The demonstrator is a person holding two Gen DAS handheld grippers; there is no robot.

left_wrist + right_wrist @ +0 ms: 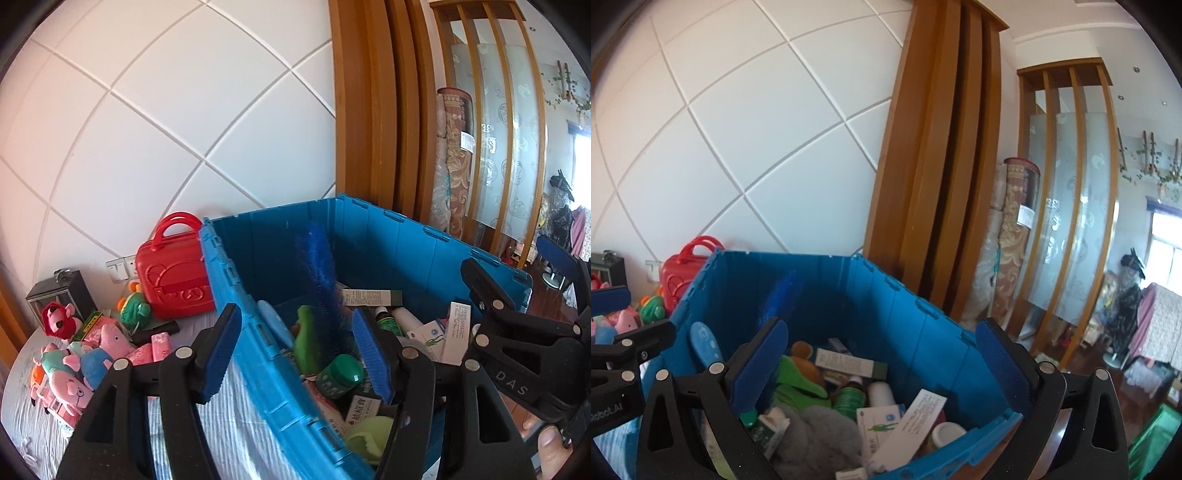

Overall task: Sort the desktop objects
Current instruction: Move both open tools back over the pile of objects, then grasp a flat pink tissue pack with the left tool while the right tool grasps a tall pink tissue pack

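Fingers of the left gripper stand wide apart with nothing between them, straddling the near-left wall of a blue crate; one blue pad hangs outside over striped cloth, the other inside above a green-capped bottle. Fingers of the right gripper are likewise spread wide and empty, held over the crate's interior. Inside lies a jumble: a blue bristle brush leaning upright, a green plush, a grey fuzzy item, and white medicine boxes whose print is too small to read. Much of the heap is hidden behind the fingers. Left of the crate sit a red toy case and pink pig plushes, partly cut off by the frame edge.
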